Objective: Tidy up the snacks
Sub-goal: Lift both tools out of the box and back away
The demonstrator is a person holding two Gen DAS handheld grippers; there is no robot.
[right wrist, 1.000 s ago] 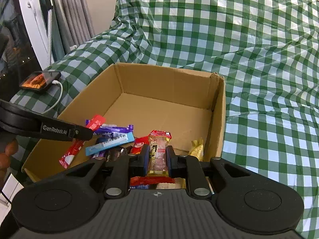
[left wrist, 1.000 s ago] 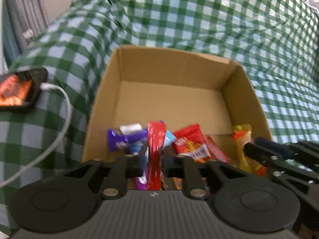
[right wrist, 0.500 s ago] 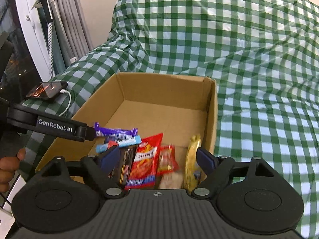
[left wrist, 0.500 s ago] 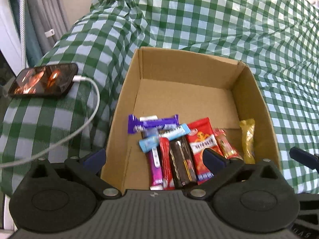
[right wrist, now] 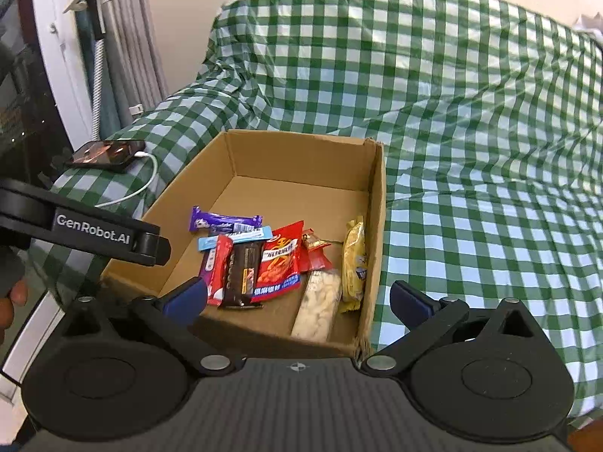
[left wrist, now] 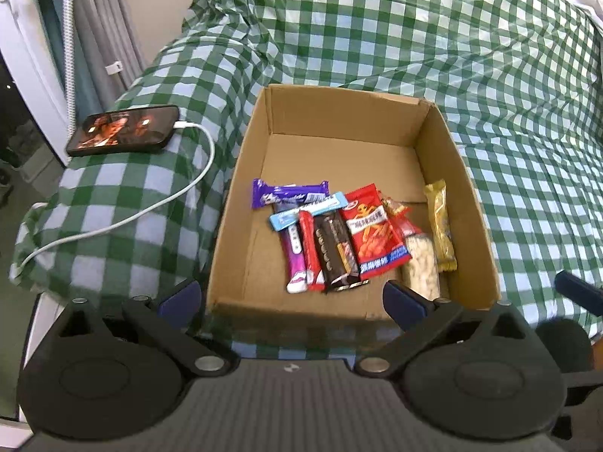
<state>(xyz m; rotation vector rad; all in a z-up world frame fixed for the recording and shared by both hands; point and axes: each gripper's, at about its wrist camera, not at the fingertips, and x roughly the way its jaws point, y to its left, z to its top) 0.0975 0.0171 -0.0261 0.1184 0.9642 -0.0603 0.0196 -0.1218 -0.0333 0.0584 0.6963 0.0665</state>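
An open cardboard box [left wrist: 471, 188] [right wrist: 377, 196] stands on the green checked cloth. Several snacks lie in its near half: a purple bar [left wrist: 288, 193] [right wrist: 224, 221], a thin red stick [left wrist: 311, 250], a dark chocolate bar [left wrist: 335, 248] [right wrist: 243, 273], a red packet [left wrist: 373, 235] [right wrist: 280, 260], a pale nut bar [left wrist: 420, 263] [right wrist: 320, 303] and a yellow packet [left wrist: 440, 231] [right wrist: 354, 260]. My left gripper [left wrist: 292, 299] is open and empty above the box's near wall. My right gripper [right wrist: 297, 299] is open and empty above the near right corner.
A phone [left wrist: 122, 135] [right wrist: 105, 154] lies on the cloth left of the box, its white cable [left wrist: 150, 207] trailing off the edge. Grey curtains [left wrist: 101, 26] hang at the far left. The left gripper's arm [right wrist: 94, 231] crosses the right wrist view.
Both grippers opened and let go of their snacks, the red stick and the nut bar, which now lie in the box. Both grippers have pulled back and up from the box.
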